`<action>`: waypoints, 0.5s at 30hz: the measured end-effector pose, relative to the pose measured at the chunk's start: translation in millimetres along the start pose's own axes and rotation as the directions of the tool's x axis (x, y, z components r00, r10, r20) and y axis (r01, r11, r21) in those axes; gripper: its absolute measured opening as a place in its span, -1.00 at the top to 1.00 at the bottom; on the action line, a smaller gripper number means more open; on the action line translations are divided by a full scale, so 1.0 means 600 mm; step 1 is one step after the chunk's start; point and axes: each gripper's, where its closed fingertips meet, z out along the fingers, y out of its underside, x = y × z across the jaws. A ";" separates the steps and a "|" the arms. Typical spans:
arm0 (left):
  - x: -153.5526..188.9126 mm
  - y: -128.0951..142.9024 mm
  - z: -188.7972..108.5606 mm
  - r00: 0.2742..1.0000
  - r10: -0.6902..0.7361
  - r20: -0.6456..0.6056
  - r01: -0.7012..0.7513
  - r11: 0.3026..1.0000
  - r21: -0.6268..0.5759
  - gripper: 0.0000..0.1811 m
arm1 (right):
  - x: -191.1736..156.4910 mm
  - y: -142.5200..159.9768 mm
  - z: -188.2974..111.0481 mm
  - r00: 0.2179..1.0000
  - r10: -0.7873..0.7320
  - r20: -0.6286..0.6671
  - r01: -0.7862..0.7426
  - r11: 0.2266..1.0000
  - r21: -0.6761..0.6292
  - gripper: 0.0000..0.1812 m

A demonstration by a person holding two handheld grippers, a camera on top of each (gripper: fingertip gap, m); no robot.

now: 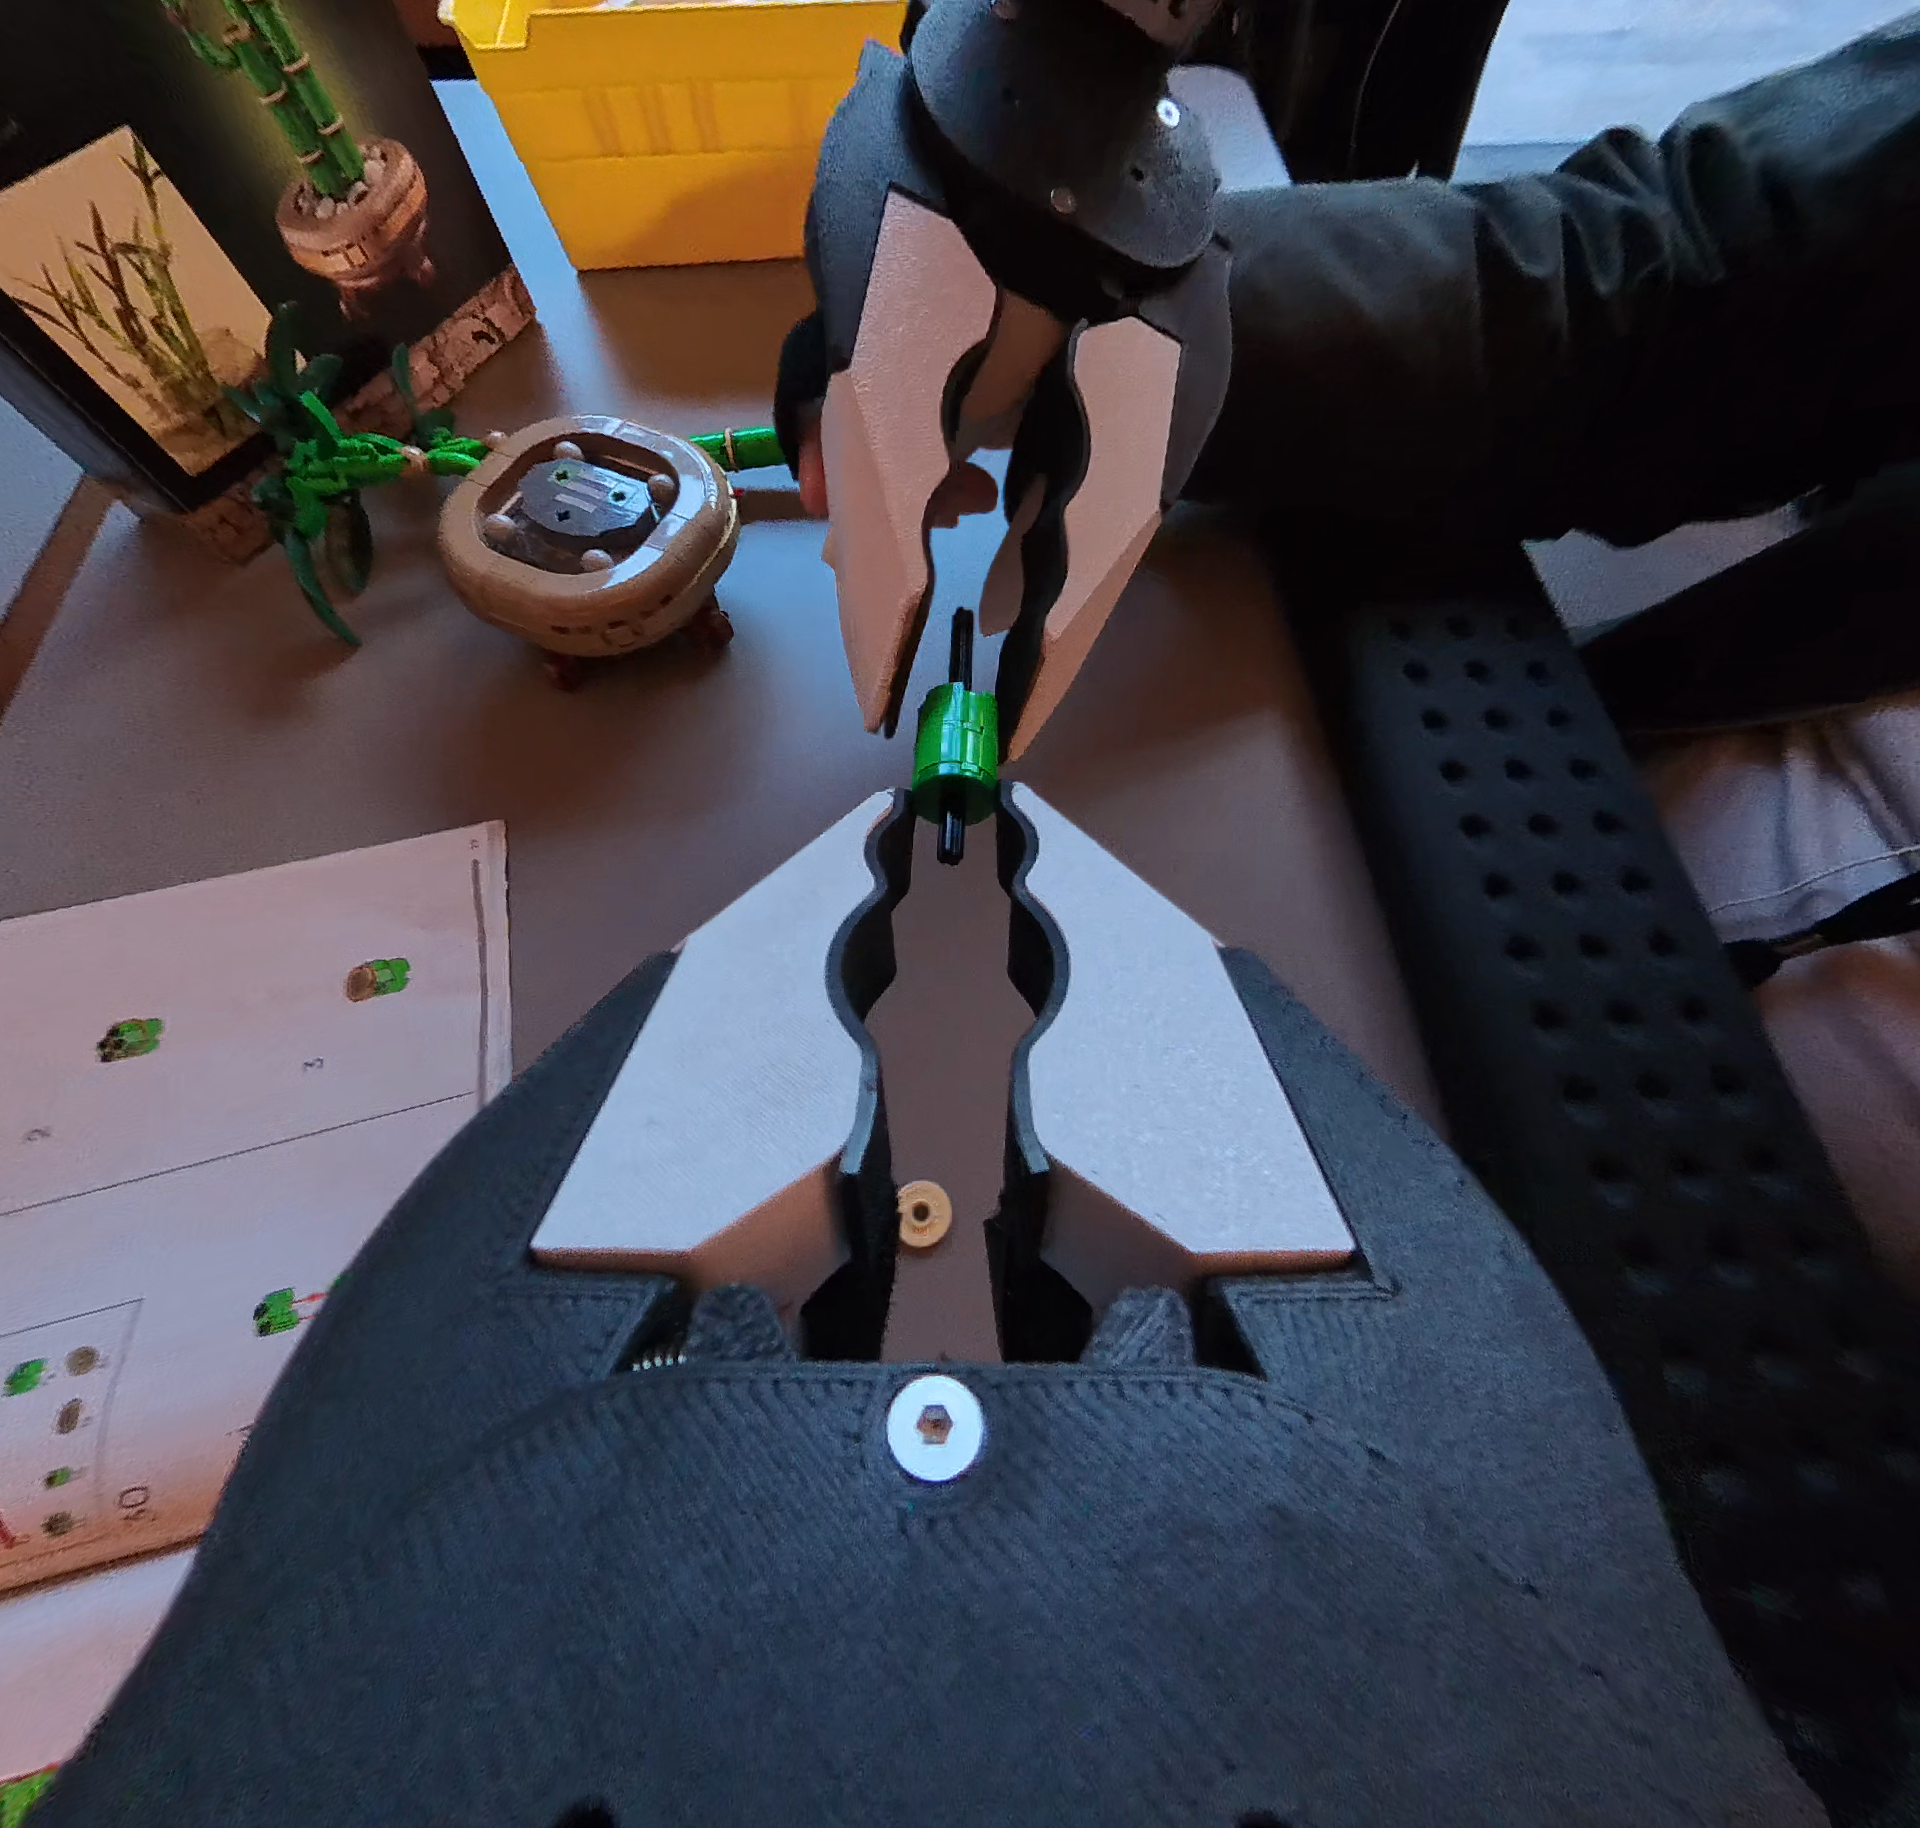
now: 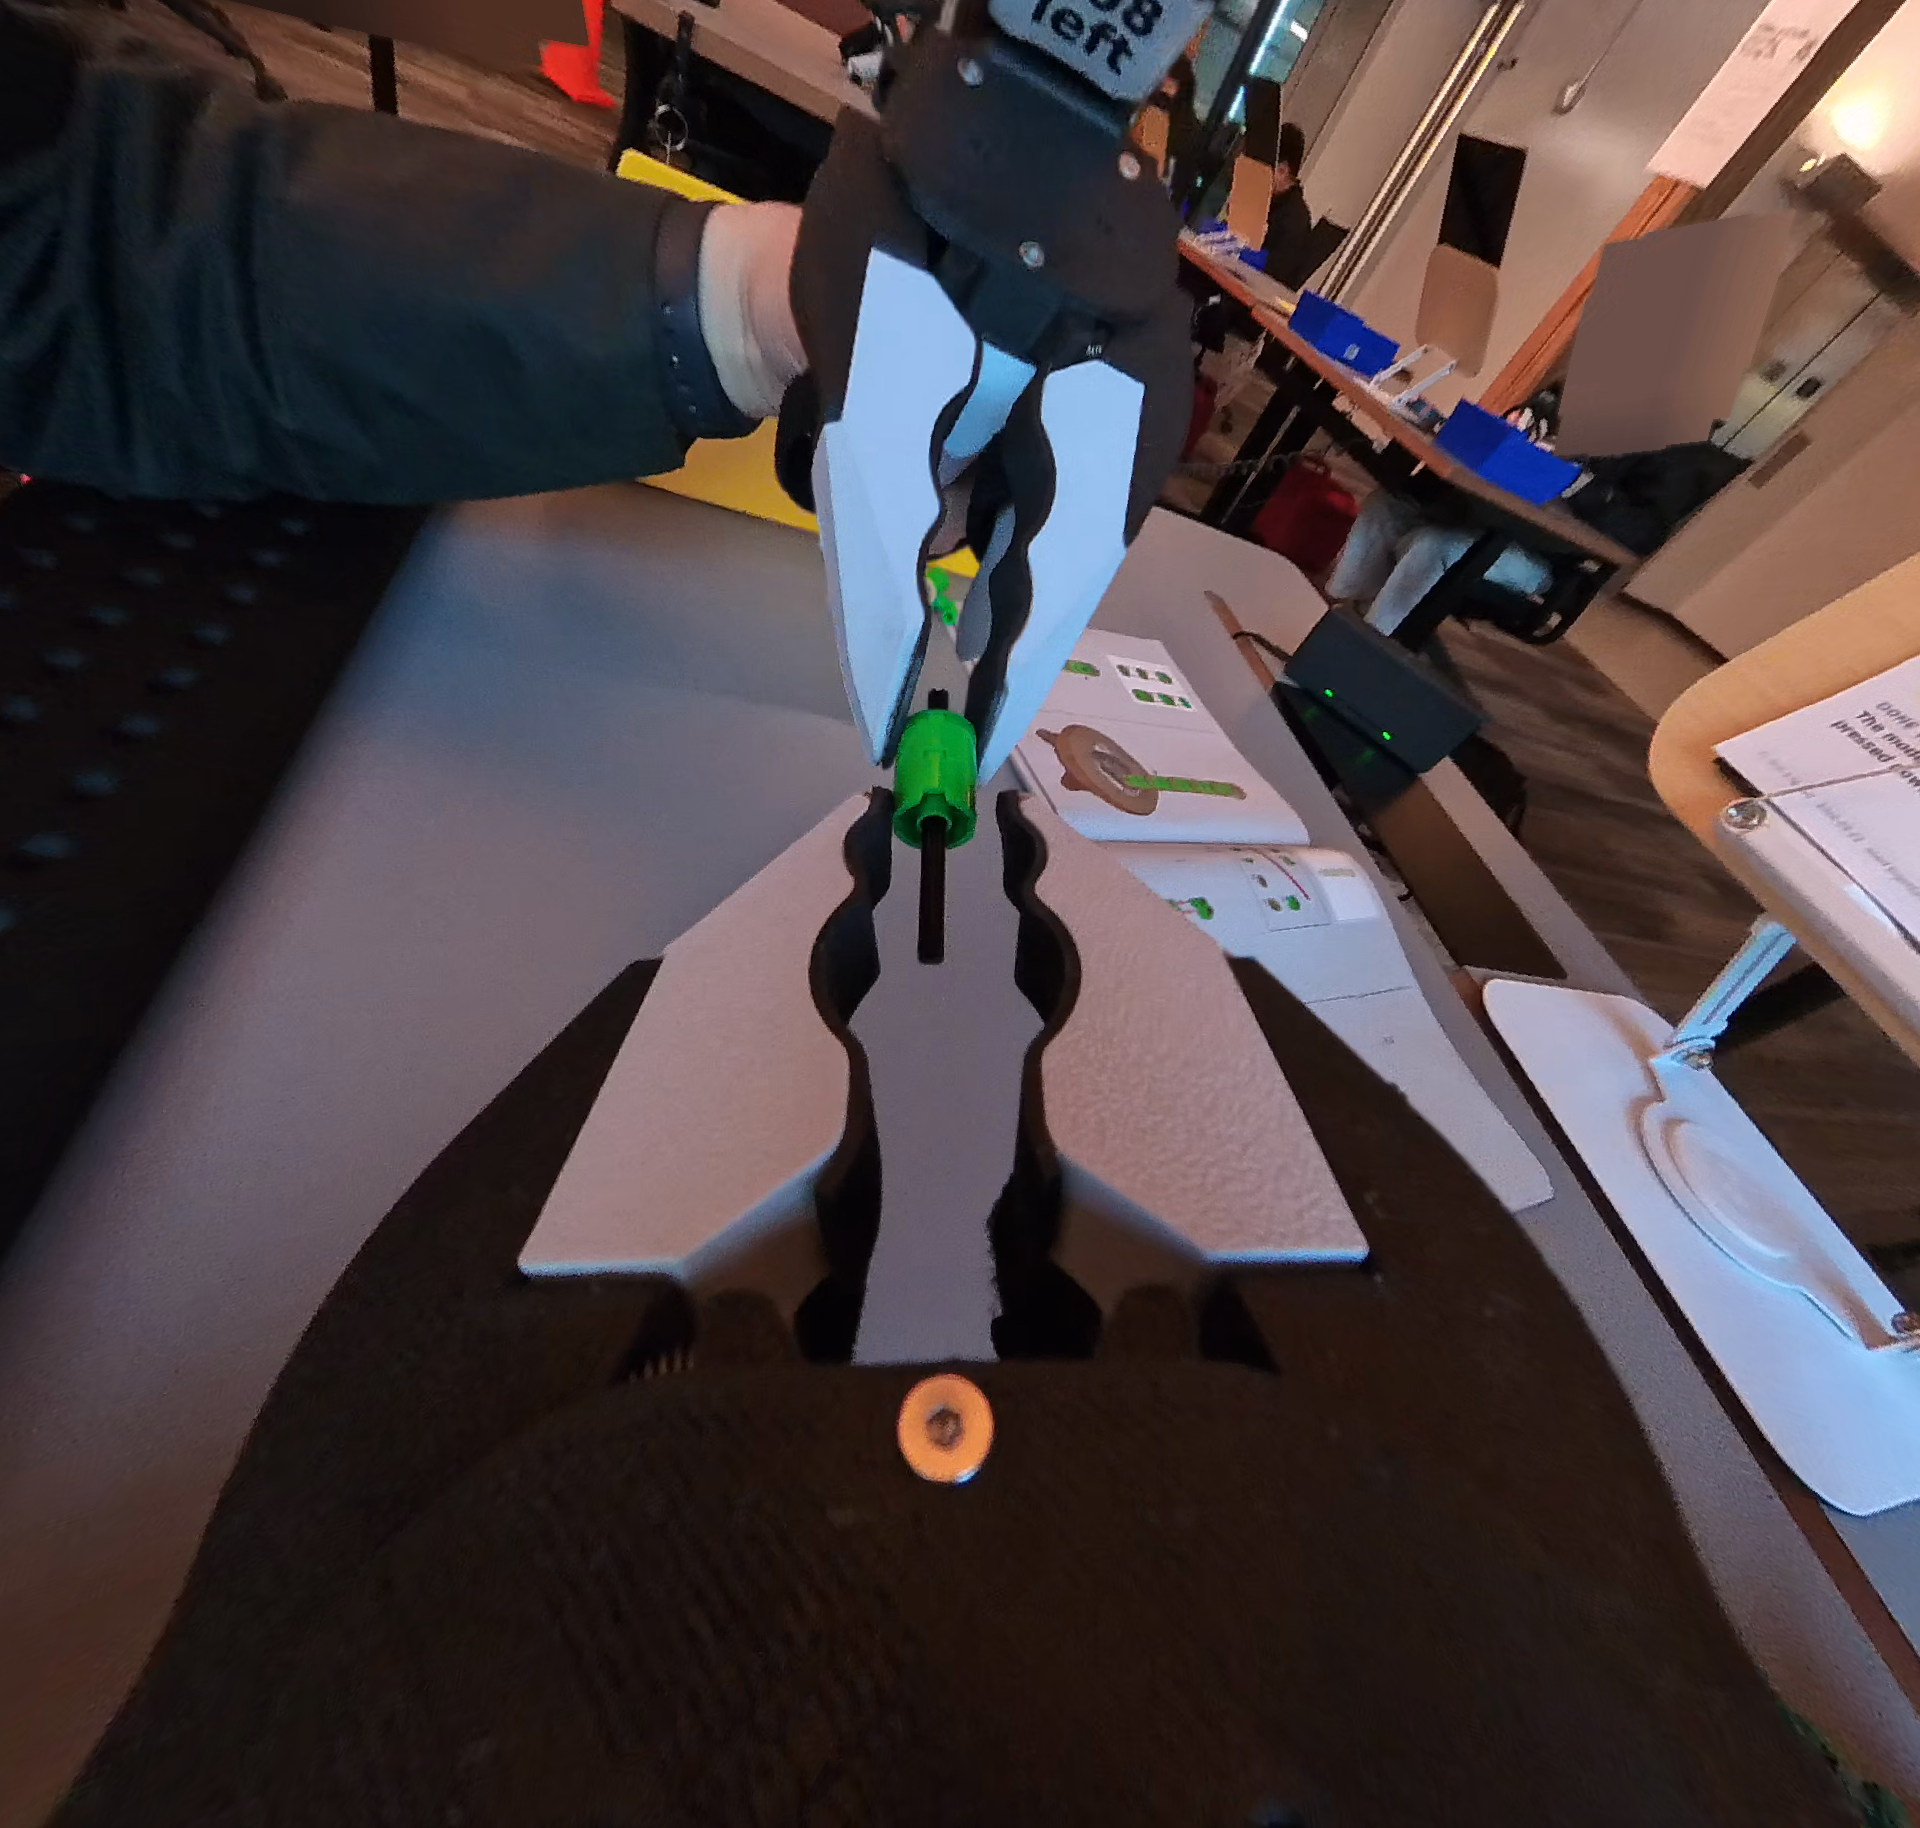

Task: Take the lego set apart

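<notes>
We see two claws meeting tip to tip over the bench (image 1: 260,718), with a small green cylinder piece (image 1: 954,739) on a thin black axle (image 1: 962,640) between them.

In the left wrist view, the left claw (image 1: 951,804) fills the lower half of the frame, and its tips sit narrowly apart against the near end of the green cylinder piece, so it appears to pinch that end. The right claw (image 1: 948,729) comes down from the top centre, its tips closing on the far end of the same piece. The black axle pokes out of both ends.

In the right wrist view, the right claw (image 2: 935,807) is at the bottom; its tips stand a little apart on either side of the green piece (image 2: 933,776), and we cannot tell whether they grip it. The left claw (image 2: 932,748), from the top of the frame, is closed on the piece.

The rest of the lego set lies at centre left in the left wrist view: a tan pot (image 1: 590,542) tipped over on the bench, with green bamboo stalks and leaves (image 1: 332,474) beside it. Behind these stands the set's box (image 1: 187,220), upper left, and a yellow bin (image 1: 665,116) at top centre. An instruction booklet (image 1: 239,1155) lies open at lower left. A small tan round piece (image 1: 923,1212) rests on the bench between the left claw's fingers (image 1: 727,1051).
</notes>
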 end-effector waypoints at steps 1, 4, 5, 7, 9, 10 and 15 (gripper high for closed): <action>0.001 0.003 0.003 1.000 0.005 0.000 -0.005 1.000 -0.013 0.84 | -0.003 0.002 0.002 1.000 -0.003 0.006 0.003 1.000 -0.008 0.79; 0.002 0.010 0.013 1.000 -0.013 -0.011 0.012 0.999 -0.041 0.84 | -0.012 0.010 0.008 0.999 0.018 0.034 -0.016 0.999 -0.044 0.83; 0.000 0.013 0.015 1.000 -0.019 -0.008 0.018 0.999 -0.051 0.84 | -0.011 0.016 0.009 0.999 0.028 0.033 -0.026 0.997 -0.066 0.84; -0.005 0.015 0.018 1.000 -0.026 0.000 0.026 0.999 -0.047 0.84 | -0.007 0.022 0.009 0.996 0.083 0.036 -0.079 0.992 -0.097 0.83; -0.005 0.012 0.018 0.999 -0.038 -0.016 0.038 0.999 -0.029 0.84 | -0.006 0.022 0.006 0.988 0.145 0.055 -0.139 0.985 -0.102 0.83; -0.005 0.010 0.018 0.999 -0.045 -0.025 0.045 0.999 -0.018 0.84 | -0.005 0.020 0.005 0.987 0.148 0.056 -0.142 0.985 -0.098 0.83; -0.003 0.013 0.014 0.999 -0.028 -0.019 0.027 0.999 -0.035 0.97 | -0.003 0.024 -0.006 0.991 0.129 0.046 -0.122 0.984 -0.128 0.83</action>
